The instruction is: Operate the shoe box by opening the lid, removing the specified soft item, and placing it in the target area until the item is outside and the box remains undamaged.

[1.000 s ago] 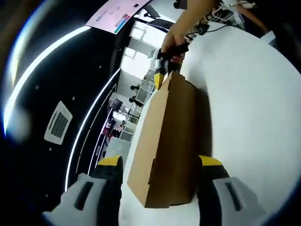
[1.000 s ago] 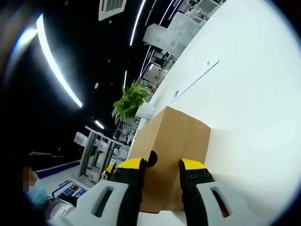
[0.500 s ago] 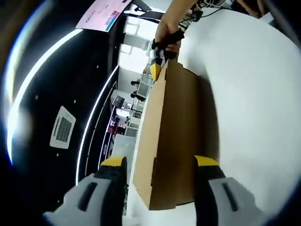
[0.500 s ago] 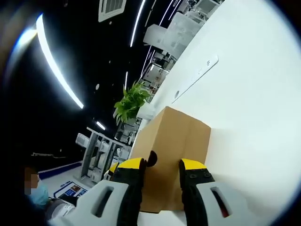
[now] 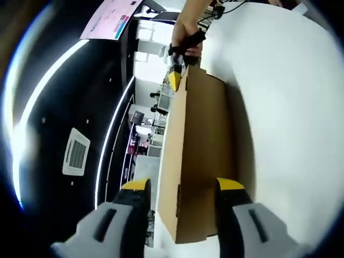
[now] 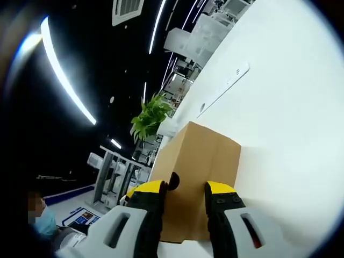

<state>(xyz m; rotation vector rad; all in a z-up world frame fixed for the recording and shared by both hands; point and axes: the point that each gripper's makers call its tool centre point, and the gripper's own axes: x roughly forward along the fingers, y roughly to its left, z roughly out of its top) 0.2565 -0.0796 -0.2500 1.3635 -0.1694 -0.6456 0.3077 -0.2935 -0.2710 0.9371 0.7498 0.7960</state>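
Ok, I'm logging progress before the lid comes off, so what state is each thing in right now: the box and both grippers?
shoe box: closed, lid on, resting on the white table, no damage visible.
left gripper: jaws open, straddling the near end of the box.
right gripper: jaws parted around the other end of the box; whether they press on it can't be told.

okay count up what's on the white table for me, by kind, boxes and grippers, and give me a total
Cardboard shoe box: 1, lid closed
Grippers: 2, the left gripper at one end of the box, the right gripper at the other end
Total: 3
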